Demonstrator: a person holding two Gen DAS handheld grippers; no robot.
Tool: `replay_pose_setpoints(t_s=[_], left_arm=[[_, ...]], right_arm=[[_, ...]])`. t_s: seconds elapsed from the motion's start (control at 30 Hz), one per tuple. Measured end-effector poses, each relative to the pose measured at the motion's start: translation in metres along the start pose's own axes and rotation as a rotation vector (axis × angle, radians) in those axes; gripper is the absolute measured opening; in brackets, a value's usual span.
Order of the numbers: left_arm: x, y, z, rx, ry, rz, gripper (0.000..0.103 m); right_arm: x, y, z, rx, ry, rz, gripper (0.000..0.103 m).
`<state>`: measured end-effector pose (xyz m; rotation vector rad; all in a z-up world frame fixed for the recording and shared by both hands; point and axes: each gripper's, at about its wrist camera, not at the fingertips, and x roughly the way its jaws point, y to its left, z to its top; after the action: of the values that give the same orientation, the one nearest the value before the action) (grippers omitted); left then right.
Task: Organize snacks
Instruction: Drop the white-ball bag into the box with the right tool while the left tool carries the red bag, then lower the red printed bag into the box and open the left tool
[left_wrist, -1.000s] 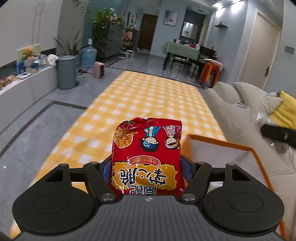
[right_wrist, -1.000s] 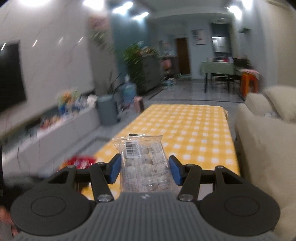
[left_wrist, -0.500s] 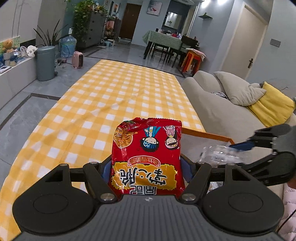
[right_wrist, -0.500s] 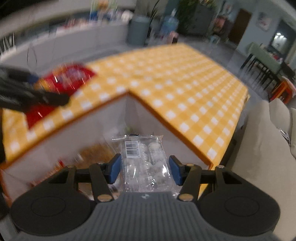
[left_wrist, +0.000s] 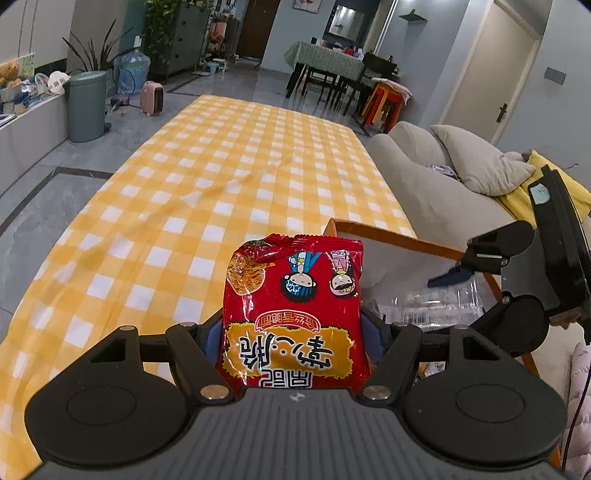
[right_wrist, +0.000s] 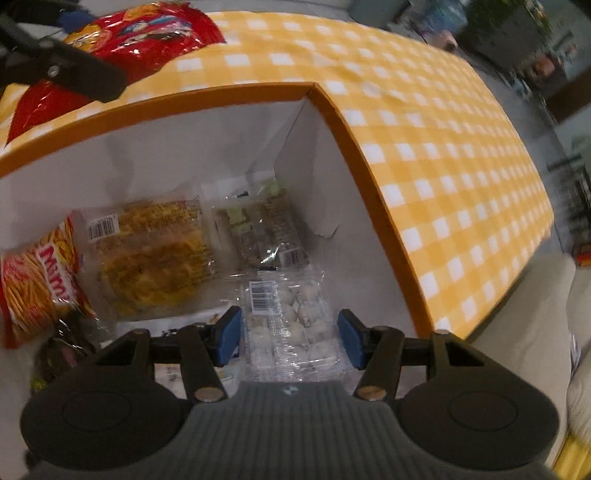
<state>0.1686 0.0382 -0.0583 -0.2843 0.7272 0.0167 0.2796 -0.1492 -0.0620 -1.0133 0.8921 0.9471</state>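
Our orange-rimmed box (right_wrist: 354, 147) holds several snack packets; our right gripper (right_wrist: 290, 334) fingers are opening around a clear packet (right_wrist: 295, 325); our left gripper (left_wrist: 295, 347) grips a red noodle bag (left_wrist: 295, 314).

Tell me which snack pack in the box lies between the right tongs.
The clear pack of white round sweets, barcode up. It lies between the opening right tongs; the yellow pack and the green pack lie farther in the box.

We saw even, dim indoor light, fisheye bending at the edges, and motion blur smearing the right view.
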Motion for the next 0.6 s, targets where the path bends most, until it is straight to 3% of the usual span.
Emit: replay_pose_setpoints(t_s=[0.17,0.23,0.4,0.5,0.6], left_arm=[[0.0,0.001,-0.001,-0.004,0.001,-0.008,0.081],[0.001,0.001,0.0,-0.009,0.005,-0.011,0.081],[-0.004,-0.004,0.002,-0.003,0.002,-0.027,0.081],[-0.011,-0.009,0.004,0.006,-0.009,-0.05,0.081],[-0.016,-0.014,0.007,-0.001,-0.007,-0.072,0.081]], right_arm=[[0.006,-0.005,-0.013,-0.037,-0.034,-0.024,0.072],[0.001,-0.009,-0.018,-0.001,-0.063,-0.025,0.099],[-0.031,-0.022,-0.033,0.114,-0.179,-0.024,0.099],[-0.052,-0.024,-0.036,0.22,-0.236,-0.136,0.099],[-0.072,-0.026,-0.038,0.414,-0.249,-0.279,0.1]])
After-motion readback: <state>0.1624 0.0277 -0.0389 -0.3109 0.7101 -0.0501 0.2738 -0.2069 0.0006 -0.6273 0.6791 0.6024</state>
